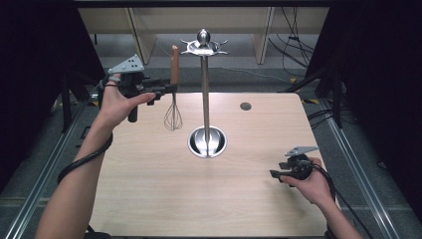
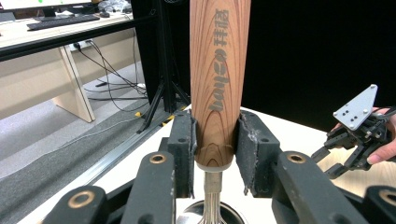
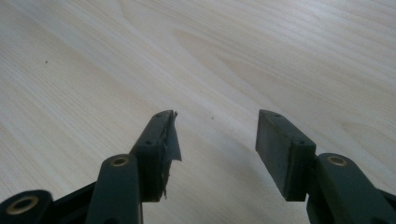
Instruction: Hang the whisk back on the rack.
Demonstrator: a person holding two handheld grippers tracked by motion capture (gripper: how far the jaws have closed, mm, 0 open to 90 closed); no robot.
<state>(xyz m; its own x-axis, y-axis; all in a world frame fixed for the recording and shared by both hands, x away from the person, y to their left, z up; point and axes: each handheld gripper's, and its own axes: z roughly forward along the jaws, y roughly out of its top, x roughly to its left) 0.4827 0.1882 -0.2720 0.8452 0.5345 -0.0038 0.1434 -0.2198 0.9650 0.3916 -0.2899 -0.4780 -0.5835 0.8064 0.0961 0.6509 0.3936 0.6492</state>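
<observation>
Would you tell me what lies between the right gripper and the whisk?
In the high view, the stand rises between the right gripper and the whisk; bare table otherwise.

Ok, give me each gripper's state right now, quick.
Left gripper: shut on the whisk, clamped on its wooden handle, whisk hanging upright, wires down.
Right gripper: open, holding nothing, low over the table.
</observation>
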